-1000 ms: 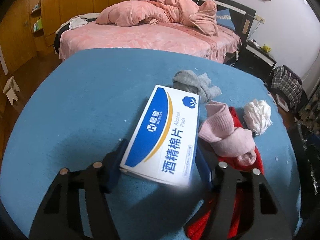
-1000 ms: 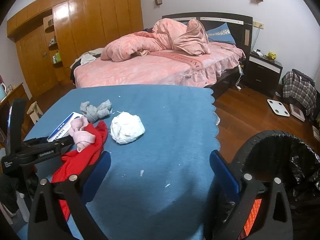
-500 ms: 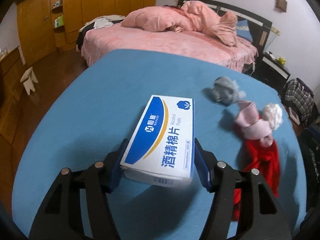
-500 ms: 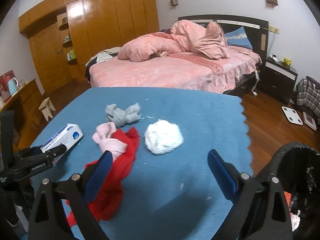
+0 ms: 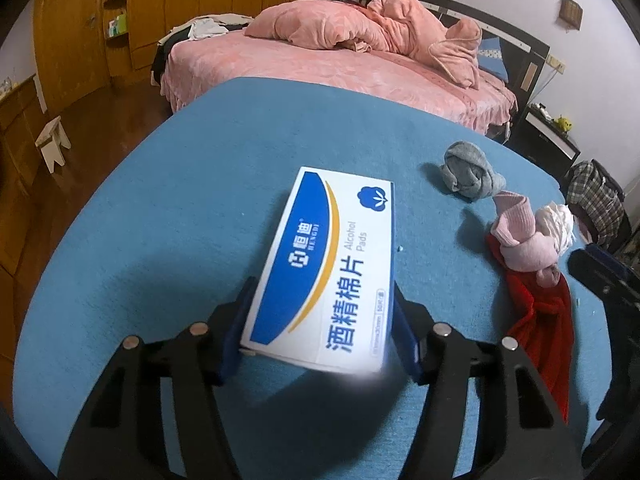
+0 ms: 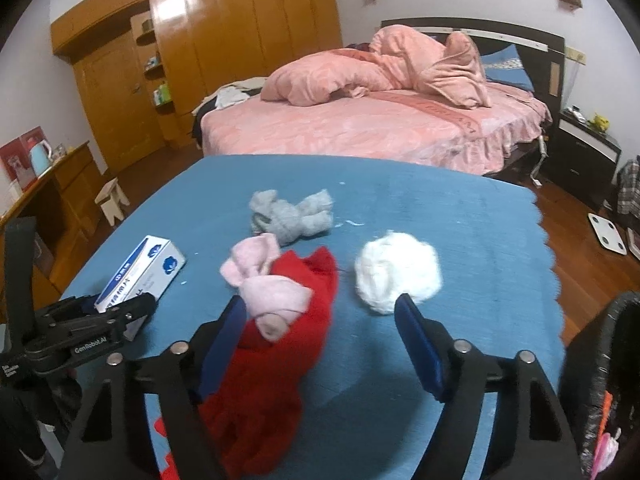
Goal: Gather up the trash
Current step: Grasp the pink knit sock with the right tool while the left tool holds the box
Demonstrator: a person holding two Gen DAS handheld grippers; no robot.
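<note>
1. The left gripper (image 5: 320, 332) is seen clamped on the near end of one alcohol-pad box (image 5: 332, 264); both blue pads are pressed against its long sides. From the shadow cast beneath it in the left wrist view, the box is judged to be lifted off the blue surface (image 5: 180, 208), far end tilted down.
2. A grip across the narrow width is judged to have been chosen because the box fits between the pads only that way, and the printed face is left visible.
3. The right gripper (image 6: 320, 340) is held wide and empty, low over the surface. The red garment (image 6: 288, 320) lies between and beneath its fingers, and the white paper wad (image 6: 396, 276) sits just ahead of the right finger.
4. The bin with a black liner (image 6: 600, 360) is seen at the right edge of the surface, beside the right gripper; it is taken as the destination for the trash.
5. Count on the surface: one box (held), one paper wad, one bundled grey cloth (image 6: 292, 216), one rolled pink cloth (image 6: 264, 284) resting on the single red garment, and a few white crumbs.
6. Trash is judged to be the box and the wad; the cloth items are probably laundry, though this cannot be confirmed.
</note>
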